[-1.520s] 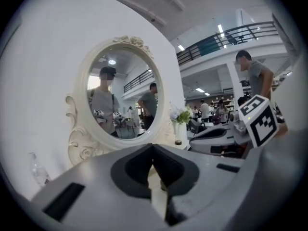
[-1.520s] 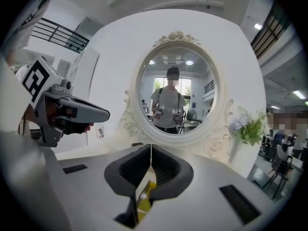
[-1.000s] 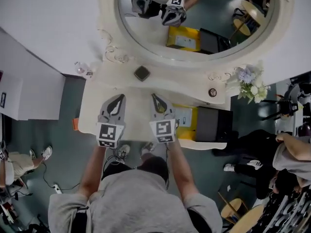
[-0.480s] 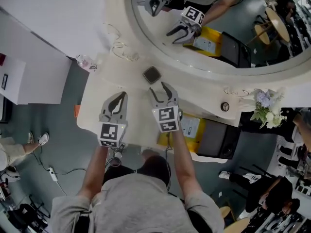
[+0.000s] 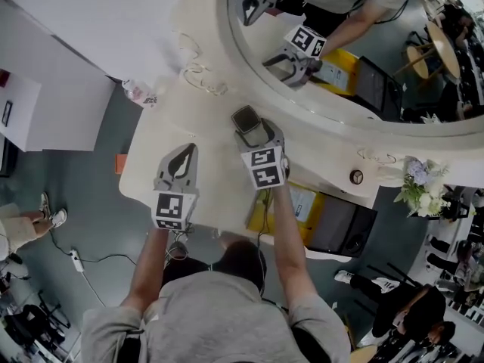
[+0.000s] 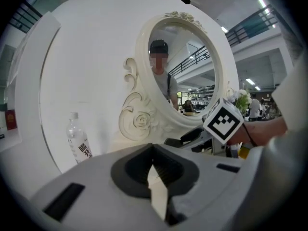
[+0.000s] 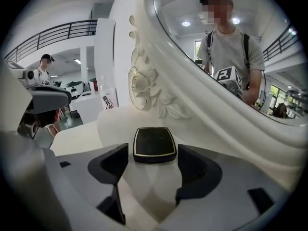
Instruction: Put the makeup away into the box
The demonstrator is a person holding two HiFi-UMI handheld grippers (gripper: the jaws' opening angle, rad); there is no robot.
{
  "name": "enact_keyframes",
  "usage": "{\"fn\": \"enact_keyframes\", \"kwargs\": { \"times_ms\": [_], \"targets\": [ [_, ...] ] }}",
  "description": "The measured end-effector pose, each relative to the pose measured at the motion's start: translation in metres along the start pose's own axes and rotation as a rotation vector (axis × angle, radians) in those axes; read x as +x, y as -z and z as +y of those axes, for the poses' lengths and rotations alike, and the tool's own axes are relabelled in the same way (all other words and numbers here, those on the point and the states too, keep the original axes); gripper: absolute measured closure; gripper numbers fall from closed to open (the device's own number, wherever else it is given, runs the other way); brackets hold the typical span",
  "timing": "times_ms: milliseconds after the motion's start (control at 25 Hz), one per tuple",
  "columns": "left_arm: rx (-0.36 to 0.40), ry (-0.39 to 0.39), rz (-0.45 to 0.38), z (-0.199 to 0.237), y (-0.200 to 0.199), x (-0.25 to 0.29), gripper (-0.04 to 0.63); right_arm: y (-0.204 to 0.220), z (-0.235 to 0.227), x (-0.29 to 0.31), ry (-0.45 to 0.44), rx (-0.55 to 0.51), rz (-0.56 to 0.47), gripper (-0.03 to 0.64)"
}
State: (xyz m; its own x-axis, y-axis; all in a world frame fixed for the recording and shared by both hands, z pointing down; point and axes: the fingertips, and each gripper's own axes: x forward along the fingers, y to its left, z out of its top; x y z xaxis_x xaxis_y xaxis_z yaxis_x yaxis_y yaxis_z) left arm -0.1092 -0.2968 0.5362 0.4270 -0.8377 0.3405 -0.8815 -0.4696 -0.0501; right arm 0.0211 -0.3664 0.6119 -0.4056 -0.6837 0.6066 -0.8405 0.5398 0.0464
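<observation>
The right tool (image 5: pixel 259 133) has slid toward 12 o'clock over the desk (image 5: pixel 206 191), its jaws just opening wide about the black compact (image 5: pixel 246 118), pads not yet touching it. The left tool (image 5: pixel 180 161) stays pinched shut and empty. Closing on the compact looks like the next step.

Wide bare table (image 5: pixel 215 184) between the closed left tongs (image 5: pixel 184 151) and the right tongs (image 5: pixel 261 136), and further left as far as the water bottle (image 5: pixel 140 94) at the far left corner, free for passing. Walled off on the far side by the carved mirror frame (image 7: pixel 144 88), close behind the compact (image 5: pixel 246 118) lying untouched between the tips of the right tongs' just-opened jaws, slim gaps on either side. Crowded at the near right by a yellow box (image 5: pixel 302 200) and a black box (image 5: pixel 342 225).
</observation>
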Motion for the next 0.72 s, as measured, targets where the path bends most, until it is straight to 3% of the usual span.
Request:
{"fn": "enact_keyframes", "kwargs": {
  "times_ms": [240, 720],
  "targets": [
    [-0.012, -0.011, 0.005, 0.005, 0.005, -0.003, 0.592, 0.005, 0.000, 0.005, -0.009, 0.016, 0.061, 0.304],
    [0.001, -0.017, -0.006, 0.006, -0.001, -0.020, 0.592, 0.001, -0.002, -0.003, 0.019, 0.018, 0.030, 0.328]
  ]
}}
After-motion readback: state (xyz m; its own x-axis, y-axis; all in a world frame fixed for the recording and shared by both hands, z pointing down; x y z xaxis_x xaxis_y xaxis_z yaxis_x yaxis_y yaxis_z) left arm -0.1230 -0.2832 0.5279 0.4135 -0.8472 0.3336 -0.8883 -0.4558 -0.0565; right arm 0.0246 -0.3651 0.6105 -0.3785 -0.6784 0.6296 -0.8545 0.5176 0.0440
